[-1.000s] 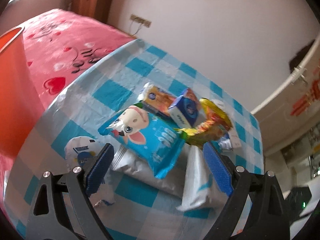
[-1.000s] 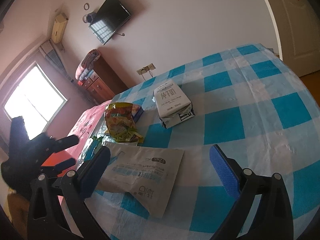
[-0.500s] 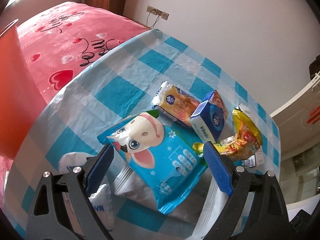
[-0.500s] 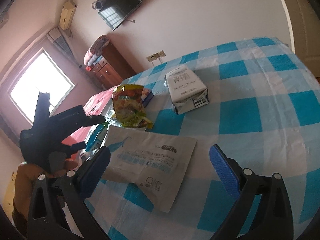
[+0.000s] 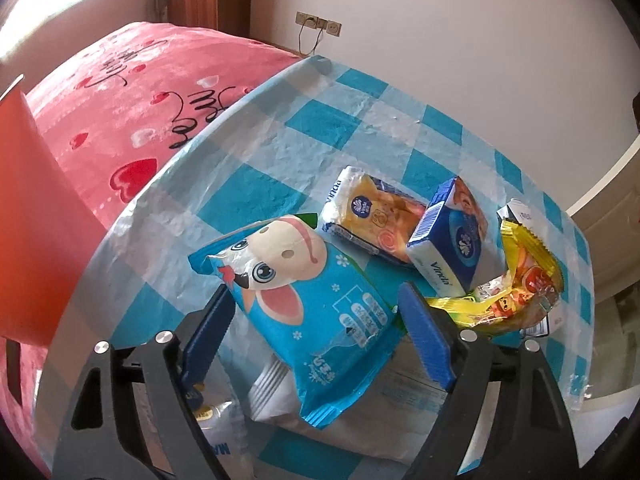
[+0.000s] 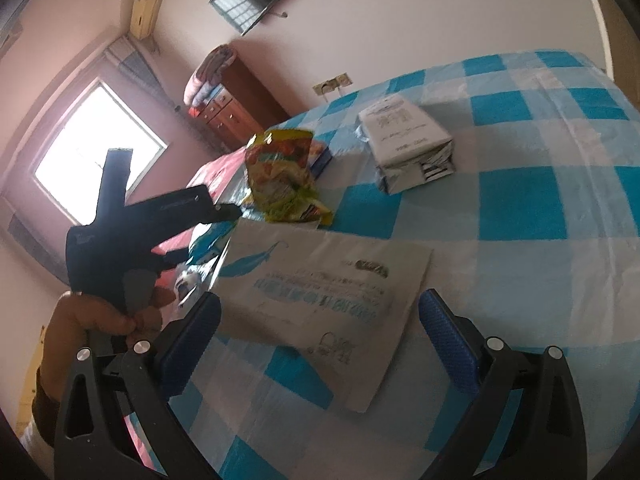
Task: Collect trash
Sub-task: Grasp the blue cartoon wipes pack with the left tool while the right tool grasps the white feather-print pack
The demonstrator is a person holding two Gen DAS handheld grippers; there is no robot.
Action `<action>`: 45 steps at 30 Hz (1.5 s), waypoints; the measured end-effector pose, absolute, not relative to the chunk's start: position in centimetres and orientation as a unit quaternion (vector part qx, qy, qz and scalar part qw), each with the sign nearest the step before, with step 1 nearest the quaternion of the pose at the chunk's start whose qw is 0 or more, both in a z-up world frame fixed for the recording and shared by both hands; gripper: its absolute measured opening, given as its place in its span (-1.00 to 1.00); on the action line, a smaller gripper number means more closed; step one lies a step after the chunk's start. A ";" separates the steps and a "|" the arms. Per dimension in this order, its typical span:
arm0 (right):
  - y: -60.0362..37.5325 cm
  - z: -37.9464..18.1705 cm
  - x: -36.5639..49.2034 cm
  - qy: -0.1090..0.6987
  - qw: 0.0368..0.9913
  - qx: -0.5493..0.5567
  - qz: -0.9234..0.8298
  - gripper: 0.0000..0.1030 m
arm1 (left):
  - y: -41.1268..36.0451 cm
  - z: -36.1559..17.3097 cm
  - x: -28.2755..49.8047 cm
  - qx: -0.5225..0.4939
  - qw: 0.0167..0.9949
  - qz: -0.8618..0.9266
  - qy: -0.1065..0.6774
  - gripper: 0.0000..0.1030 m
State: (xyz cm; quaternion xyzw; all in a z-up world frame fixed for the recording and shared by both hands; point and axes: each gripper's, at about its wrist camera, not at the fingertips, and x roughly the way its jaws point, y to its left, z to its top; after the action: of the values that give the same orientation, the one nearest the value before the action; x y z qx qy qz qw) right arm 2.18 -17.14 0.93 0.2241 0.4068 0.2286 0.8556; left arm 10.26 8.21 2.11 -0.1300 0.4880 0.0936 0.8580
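Observation:
My left gripper (image 5: 316, 344) is open, its blue pads on either side of a blue cow-print snack bag (image 5: 304, 300) lying on a silver wrapper (image 5: 348, 408). Beyond lie an orange snack pack (image 5: 376, 216), a blue Vinda tissue pack (image 5: 456, 236) and a yellow crumpled bag (image 5: 520, 284). My right gripper (image 6: 320, 340) is open above a flat white wrapper (image 6: 328, 284). The yellow bag (image 6: 284, 172) and a white carton (image 6: 408, 136) lie farther back in the right wrist view.
A blue-checked tablecloth (image 5: 280, 128) covers the table. An orange bin (image 5: 32, 208) stands at the left beside a pink bed (image 5: 132, 80). In the right wrist view the hand-held left gripper (image 6: 132, 240) is at the left.
My left gripper has moved forward and down so the cow-print bag now sits between its pads. The right gripper has come closer over the white wrapper.

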 end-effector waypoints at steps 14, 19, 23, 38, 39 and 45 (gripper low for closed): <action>-12.8 2.3 -0.6 0.427 0.798 0.171 0.389 0.90 | 7.9 2.6 9.4 -0.100 0.870 0.075 0.477 0.29; -12.7 4.1 -2.2 0.388 0.809 0.131 0.422 0.90 | 8.1 2.7 8.4 -0.081 0.873 0.066 0.476 0.21; -14.4 4.4 -1.7 0.370 0.837 0.141 0.377 0.90 | 8.7 3.0 7.3 -0.077 0.873 0.055 0.478 0.19; -11.9 1.5 2.6 0.423 0.854 0.066 0.295 0.90 | 9.9 3.6 3.7 -0.066 0.875 0.012 0.479 -0.07; -11.7 1.5 2.7 0.424 0.855 0.062 0.293 0.90 | 9.8 3.5 3.7 -0.064 0.875 0.013 0.480 -0.04; -12.2 1.0 3.9 0.429 0.858 0.083 0.270 0.90 | 8.9 2.9 4.4 -0.017 0.877 0.024 0.480 0.35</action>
State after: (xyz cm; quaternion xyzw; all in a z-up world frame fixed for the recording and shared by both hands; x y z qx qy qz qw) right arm 3.93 -12.18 1.03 0.0826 0.4289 0.2697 0.8582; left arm 4.35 8.90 2.94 -0.0170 0.4800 0.0240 0.8768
